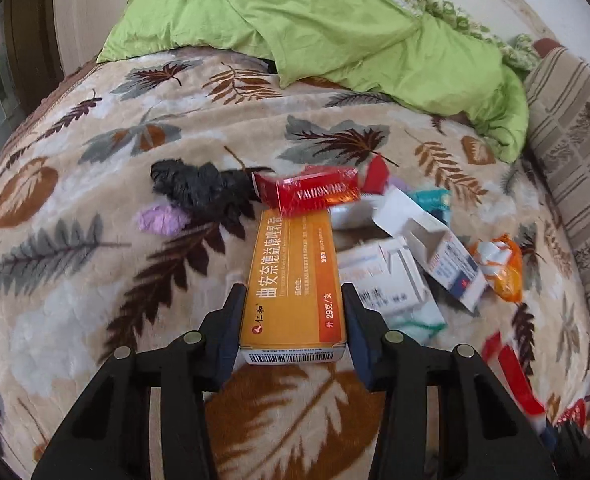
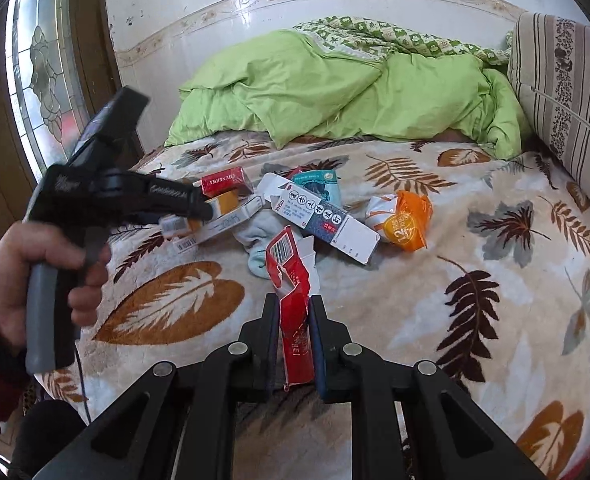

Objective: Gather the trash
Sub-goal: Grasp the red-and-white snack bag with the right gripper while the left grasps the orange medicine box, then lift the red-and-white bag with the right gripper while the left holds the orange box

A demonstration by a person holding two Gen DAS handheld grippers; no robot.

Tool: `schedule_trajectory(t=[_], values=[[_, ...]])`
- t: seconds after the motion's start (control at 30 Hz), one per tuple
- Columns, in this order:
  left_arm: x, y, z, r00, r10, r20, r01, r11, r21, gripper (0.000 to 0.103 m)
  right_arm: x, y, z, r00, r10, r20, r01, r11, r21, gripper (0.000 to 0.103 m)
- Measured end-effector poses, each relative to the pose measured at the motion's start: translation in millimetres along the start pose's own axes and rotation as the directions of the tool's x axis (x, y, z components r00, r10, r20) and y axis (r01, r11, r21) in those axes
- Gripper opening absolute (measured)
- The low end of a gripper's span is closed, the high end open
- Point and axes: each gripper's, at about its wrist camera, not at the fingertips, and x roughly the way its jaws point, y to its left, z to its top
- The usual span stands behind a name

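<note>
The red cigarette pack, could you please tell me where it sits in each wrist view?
Left wrist: red cigarette pack at centre, just beyond the far end of the orange box.
Right wrist: upper left of centre, behind the left gripper.
Shared landmark: green quilt.
</note>
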Motion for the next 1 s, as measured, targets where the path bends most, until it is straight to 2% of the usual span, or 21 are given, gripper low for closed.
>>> schedule_trajectory(t=[0.2,0.33,0.43,0.5,0.63,0.87,1.0], values=[[-47,3,-54,0.997,-0.033,0.066,0.031,0.999,0.027,0.045,-7,1,-6,0.999,0.037,-0.012,-0.037,0.999,0.022,0.015],[-62,6,-97,0.997,-0.051,0.050,0.051,0.999,0.009,0.045,-12,2,-15,0.994,0.107,-0.038,-0.105,0.992,0.063,0.015],[-58,2,-117,0.999,-0.029,0.034,0.028,0.999,0.022,0.045,-12,-4,-19,0.992,0.114,-0.056,-0.107,0.988,0.107,0.015],[-48,0,-121,1.000,-0.008,0.008,0.008,0.999,0.034,0.046,-11,-8,-19,0.993,0.099,-0.069,-0.089,0.987,0.131,0.016],[-36,-3,-122,1.000,0.017,0.004,-0.017,0.998,0.060,0.046,-10,-12,-21,0.993,0.076,-0.093,-0.062,0.987,0.145,0.018],[-32,-4,-132,0.994,0.034,0.105,-0.044,0.994,0.104,0.046,-4,-5,-25,0.988,0.098,-0.118,-0.086,0.991,0.106,0.019],[-42,-8,-136,0.987,0.021,0.161,-0.041,0.991,0.125,0.046,-8,3,-25,0.990,0.102,-0.096,-0.096,0.993,0.070,0.014]])
